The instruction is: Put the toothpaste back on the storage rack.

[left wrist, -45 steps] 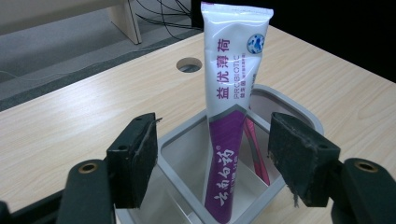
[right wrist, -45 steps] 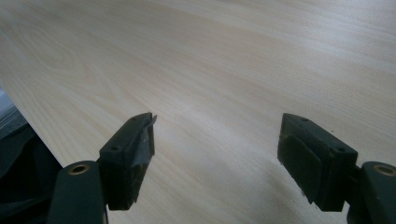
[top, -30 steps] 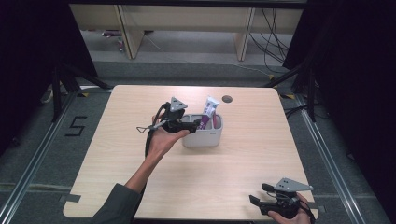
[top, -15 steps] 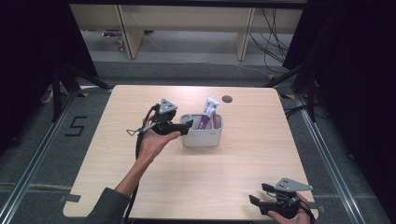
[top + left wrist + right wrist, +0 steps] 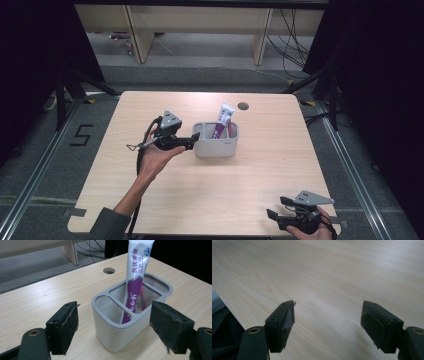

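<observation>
The left claw is held released just beside the grey holder at mid-worktop, toothpaste tube propped inside. The light holder could be tipped by a clipped rim — risky. The right claw is released over the bare pale wood worktop; dark curtains are seen around.

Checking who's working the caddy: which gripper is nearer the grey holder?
Left. The left gripper sits open just beside the grey holder; the right gripper rests open at the table's near right edge.
</observation>
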The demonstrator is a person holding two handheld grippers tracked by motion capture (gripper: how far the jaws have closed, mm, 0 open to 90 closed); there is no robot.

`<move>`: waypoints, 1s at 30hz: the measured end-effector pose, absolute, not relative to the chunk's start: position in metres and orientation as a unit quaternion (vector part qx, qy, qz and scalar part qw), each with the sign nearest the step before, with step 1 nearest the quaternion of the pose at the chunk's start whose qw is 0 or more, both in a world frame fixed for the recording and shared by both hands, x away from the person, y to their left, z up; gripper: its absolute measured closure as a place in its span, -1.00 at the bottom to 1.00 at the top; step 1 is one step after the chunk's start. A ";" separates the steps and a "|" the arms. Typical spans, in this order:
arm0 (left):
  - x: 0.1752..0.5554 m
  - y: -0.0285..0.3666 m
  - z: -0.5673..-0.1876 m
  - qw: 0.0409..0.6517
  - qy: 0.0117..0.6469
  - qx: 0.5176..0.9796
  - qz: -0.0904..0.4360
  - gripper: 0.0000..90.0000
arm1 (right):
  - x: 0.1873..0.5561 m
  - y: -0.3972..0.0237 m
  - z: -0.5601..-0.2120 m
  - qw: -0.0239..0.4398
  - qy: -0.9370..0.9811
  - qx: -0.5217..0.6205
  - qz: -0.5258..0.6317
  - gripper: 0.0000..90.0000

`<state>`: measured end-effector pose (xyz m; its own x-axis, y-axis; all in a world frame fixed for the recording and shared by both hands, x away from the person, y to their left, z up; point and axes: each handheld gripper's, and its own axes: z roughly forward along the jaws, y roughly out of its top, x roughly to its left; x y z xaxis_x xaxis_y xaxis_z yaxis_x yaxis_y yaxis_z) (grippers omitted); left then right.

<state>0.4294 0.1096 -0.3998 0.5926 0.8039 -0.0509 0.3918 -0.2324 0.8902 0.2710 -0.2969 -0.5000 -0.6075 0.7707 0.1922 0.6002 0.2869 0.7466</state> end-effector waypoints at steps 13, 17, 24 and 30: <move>0.409 0.129 -0.404 0.481 0.385 0.755 0.224 -0.50 | 0.270 -0.295 -0.500 0.102 0.792 0.437 0.414 -0.38; 0.404 0.137 -0.404 0.483 0.385 0.753 0.229 -0.50 | 0.271 -0.296 -0.500 0.115 0.797 0.426 0.412 -0.38; 0.401 0.150 -0.411 0.478 0.388 0.754 0.228 -0.51 | 0.272 -0.296 -0.501 0.113 0.797 0.424 0.415 -0.38; 0.396 0.157 -0.418 0.478 0.387 0.757 0.221 -0.52 | 0.272 -0.296 -0.501 0.118 0.797 0.425 0.413 -0.38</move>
<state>0.3960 0.1572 -0.4182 0.6033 0.7967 -0.0357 0.3747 -0.2436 0.8946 0.2719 -0.2961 -0.5010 -0.6109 0.7746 0.1636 0.5807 0.2979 0.7577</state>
